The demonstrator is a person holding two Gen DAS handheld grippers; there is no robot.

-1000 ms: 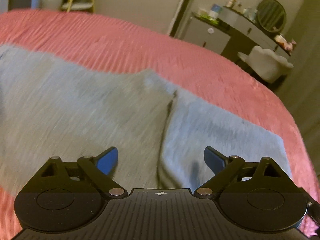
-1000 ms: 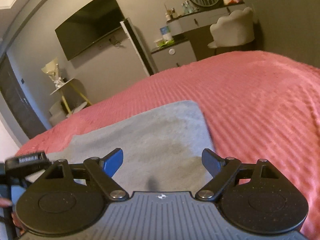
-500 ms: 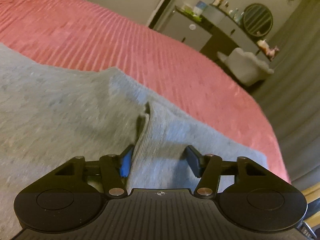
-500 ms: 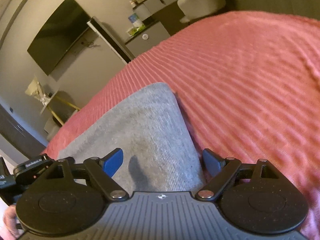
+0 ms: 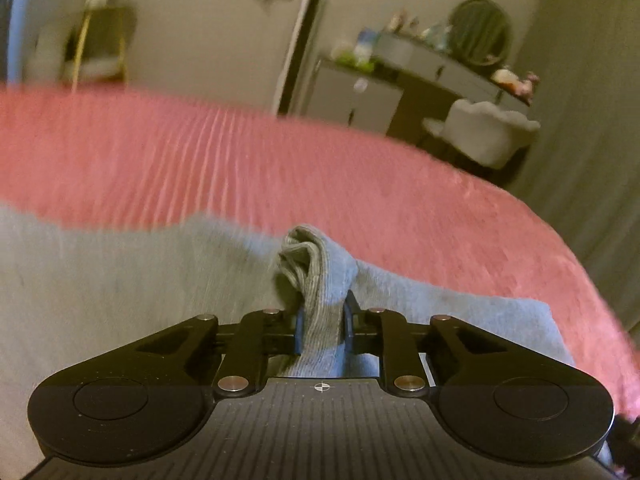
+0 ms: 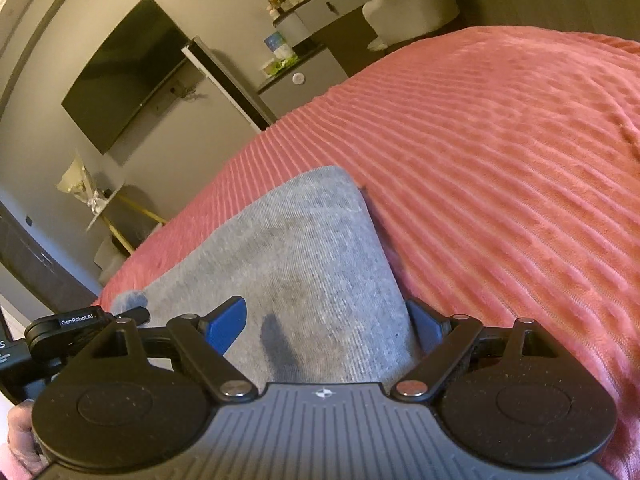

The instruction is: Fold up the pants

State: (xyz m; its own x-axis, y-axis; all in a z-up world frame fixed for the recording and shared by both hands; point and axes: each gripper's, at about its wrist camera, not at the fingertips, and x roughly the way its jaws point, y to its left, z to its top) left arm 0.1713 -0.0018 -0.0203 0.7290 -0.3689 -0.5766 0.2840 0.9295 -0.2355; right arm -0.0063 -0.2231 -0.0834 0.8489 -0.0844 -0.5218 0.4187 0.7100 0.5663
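While the grey pants (image 5: 120,280) lie spread on a bed under a ribbed pink-red bedspread (image 5: 200,160), the left gripper (image 5: 322,320) is clenched on a bunched fold of their cloth, which stands up in a small peak just past the fingertips. Left wrist view is motion-blurred; fabric fills the lower left, and a further part of the pants lies flat to the right of the pinch. Right gripper (image 6: 326,324): jaws released and wide apart, blue fingers (image 6: 226,322) straddling a ribbed grey end of the pants (image 6: 300,260); cannot tell whether the pads touch the cloth. That end runs away from the camera to a rounded corner, its right edge resting on the bedspread (image 6: 500,160). Bedspread ridges run in parallel bands across the whole surface. Room beyond the bed: dark wall-mounted TV (image 6: 120,76), grey cabinet (image 6: 304,84) with small bottles on top, white cushioned chair (image 5: 484,136) at a dresser with a round mirror (image 5: 480,32), small gold-legged side table (image 6: 108,208) near the wall. Walls grey, light dim.
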